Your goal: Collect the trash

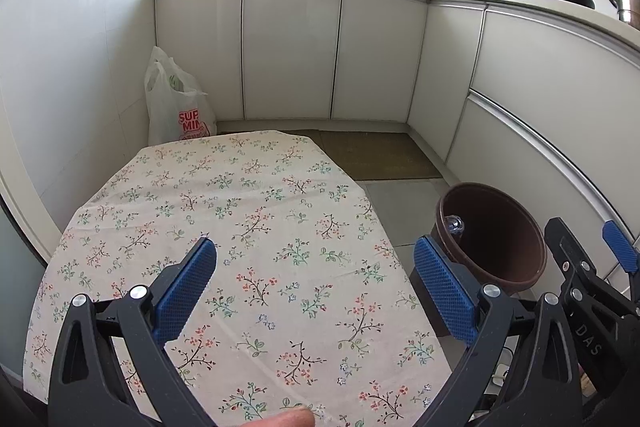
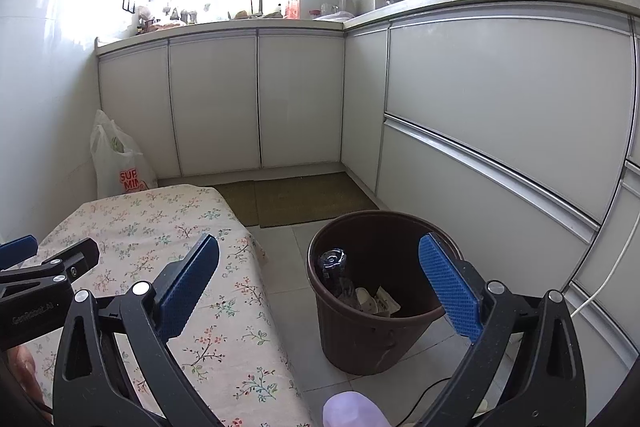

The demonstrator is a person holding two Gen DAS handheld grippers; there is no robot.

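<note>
Beside the brown bin (image 2: 374,291), which is standing on the tiled floor (image 2: 292,303) just off the edge of the tabletop (image 1: 248,227), both pairs of tongs are hanging with nothing between their blue pads. The left tongs (image 1: 316,267) are hovering over the flowered cloth with their jaws spread wide, the bin sitting to their right past the cloth's edge. The right tongs (image 2: 320,261) are likewise gaping apart, their left finger over the tabletop's edge next to the bin and their right finger over the bin's rim. Inside the bin a clear plastic bottle (image 2: 334,273) is leaning against the wall nearest the tabletop, and crumpled paper scraps (image 2: 378,301) are lying at the bottom beside it. Beyond the bin, two greenish mats (image 2: 296,197) are lying on the floor against the white cabinets (image 2: 256,99). On the far side of the tabletop from the bin, a white plastic bag (image 2: 120,163) with red lettering is slumping in the corner.
</note>
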